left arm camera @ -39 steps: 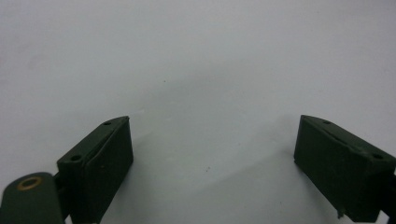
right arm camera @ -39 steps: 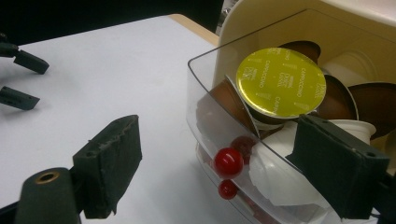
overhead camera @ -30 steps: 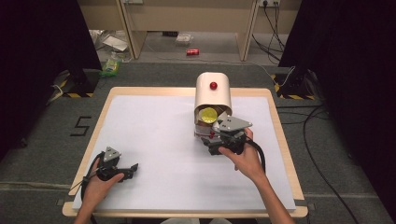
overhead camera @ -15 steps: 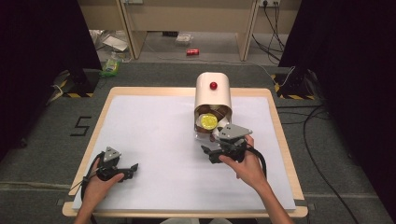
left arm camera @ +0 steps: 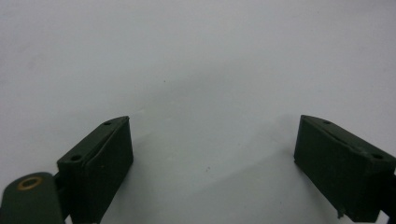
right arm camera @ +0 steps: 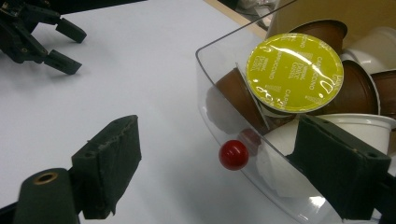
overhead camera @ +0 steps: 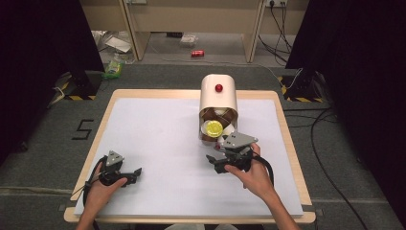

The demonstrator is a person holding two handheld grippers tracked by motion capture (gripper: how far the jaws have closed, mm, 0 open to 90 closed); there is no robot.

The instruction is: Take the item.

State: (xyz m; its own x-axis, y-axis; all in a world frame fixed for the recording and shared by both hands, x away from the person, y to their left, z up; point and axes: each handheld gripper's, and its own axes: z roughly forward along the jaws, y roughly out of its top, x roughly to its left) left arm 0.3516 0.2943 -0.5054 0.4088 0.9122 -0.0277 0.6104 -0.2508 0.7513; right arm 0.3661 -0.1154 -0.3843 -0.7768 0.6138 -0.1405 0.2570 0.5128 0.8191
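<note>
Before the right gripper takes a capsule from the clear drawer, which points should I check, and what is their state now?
1. Right gripper open: ok, jaws stand wide apart.
2. Clear drawer pulled out of the dispenser: ok, front wall with red knob faces the gripper.
3. Yellow-lidded capsule reachable: ok, it lies on top of the pile.
4. Jaws around a capsule: not ok, one jaw is outside the drawer wall.
5. Left gripper out of the way: ok, open and apart on the table.
</note>
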